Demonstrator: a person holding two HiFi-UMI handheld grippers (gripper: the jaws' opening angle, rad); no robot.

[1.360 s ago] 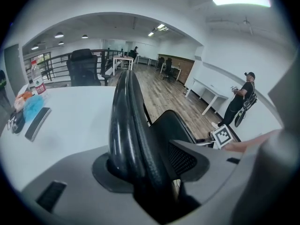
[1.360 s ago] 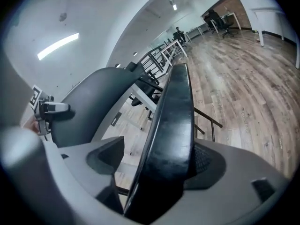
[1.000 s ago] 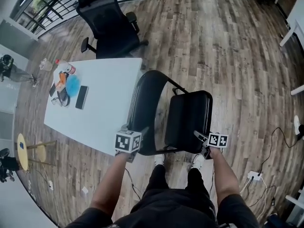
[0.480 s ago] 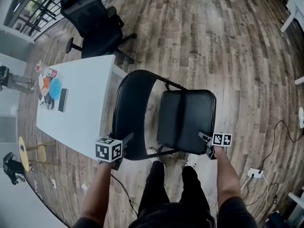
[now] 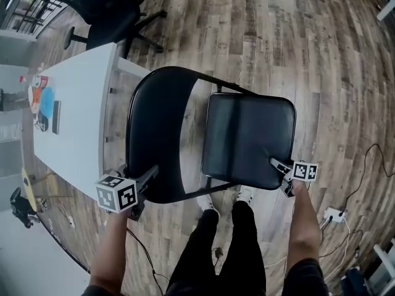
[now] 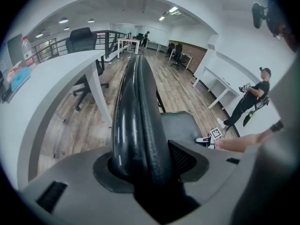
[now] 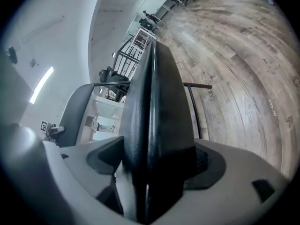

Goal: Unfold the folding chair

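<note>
A black folding chair stands on the wood floor with its curved backrest (image 5: 157, 128) at the left and its padded seat (image 5: 250, 137) swung out to the right. My left gripper (image 5: 148, 174) is shut on the backrest's near edge. In the left gripper view that edge (image 6: 136, 102) runs up between the jaws of the left gripper (image 6: 140, 158). My right gripper (image 5: 277, 164) is shut on the seat's near corner. The right gripper view shows the seat's edge (image 7: 152, 93) clamped in the right gripper (image 7: 150, 163), with the backrest (image 7: 77, 111) at the left.
A white table (image 5: 74, 116) with small items stands close to the chair's left. A black office chair (image 5: 105, 5) is beyond it. The person's feet (image 5: 210, 205) are under the seat. A power strip with cables (image 5: 333, 214) lies at the right. Another person (image 6: 251, 100) stands far off.
The seat has swung further away from the backrest and looks flatter and wider. My left gripper has moved left and down with the backrest; the right has moved slightly right with the seat.
</note>
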